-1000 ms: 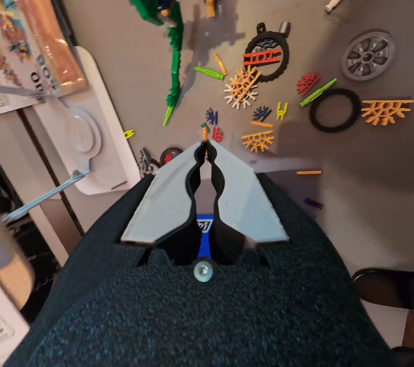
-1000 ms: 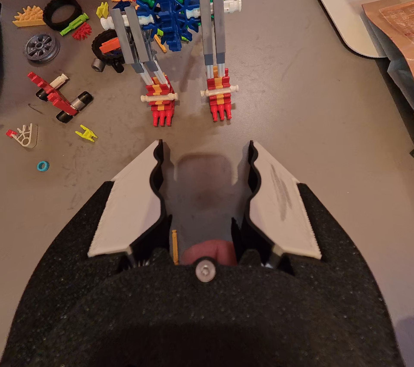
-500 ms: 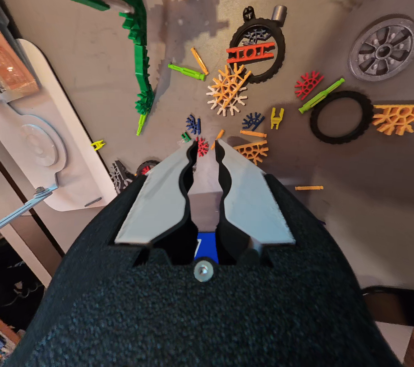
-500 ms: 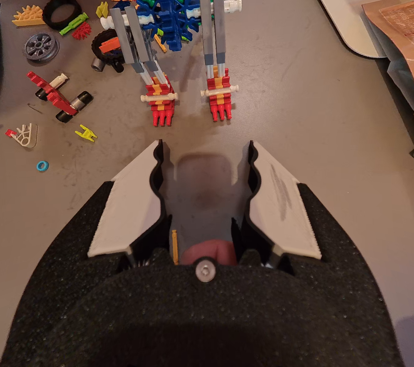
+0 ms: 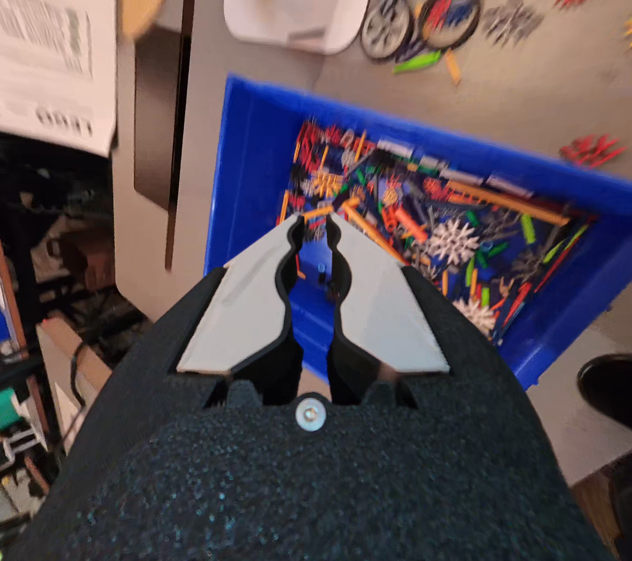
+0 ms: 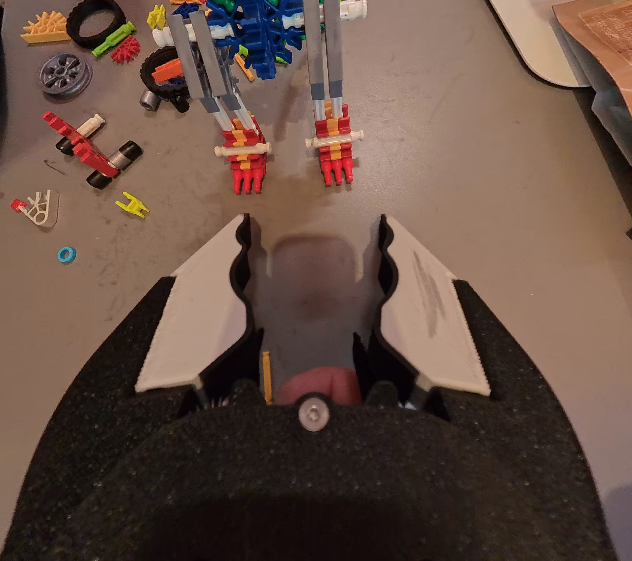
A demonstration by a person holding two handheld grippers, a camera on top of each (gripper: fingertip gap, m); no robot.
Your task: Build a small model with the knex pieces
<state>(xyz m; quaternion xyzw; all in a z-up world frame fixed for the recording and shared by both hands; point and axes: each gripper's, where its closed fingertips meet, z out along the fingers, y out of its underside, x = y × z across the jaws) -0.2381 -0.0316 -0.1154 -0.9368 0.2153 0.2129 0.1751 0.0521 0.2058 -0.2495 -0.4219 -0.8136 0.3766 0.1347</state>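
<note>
Your grey table (image 6: 444, 168) carries everything here. On it, in the left wrist view, sits a blue bin (image 5: 260, 147) heaped with mixed construction-toy rods and connectors; that view is blurred, so the pieces inside are hard to tell apart. Your left gripper (image 5: 314, 219) hangs over the bin's near-left part, its jaws a narrow slit apart, and nothing shows clearly between the tips, though with the blur you can't be fully sure. Beyond the bin lie a white plastic tray (image 5: 294, 4) and two wheels (image 5: 420, 21) side by side.

In the right wrist view, a tall toy model (image 6: 256, 14) of blue connectors, red panels and grey rods stands on two red-and-orange feet (image 6: 246, 154), just ahead of your right gripper (image 6: 314, 219). Its jaws stand wide apart and empty, low over bare table, not touching the feet. An orange rod (image 6: 266, 377) lies deep in the gripper's throat, beside the left finger's base.

Left of the model lie a black tyre (image 6: 94, 21), a grey wheel hub (image 6: 65, 74), a small red axle assembly (image 6: 92, 151), a yellow clip (image 6: 133, 204) and a blue ring (image 6: 66, 254).
</note>
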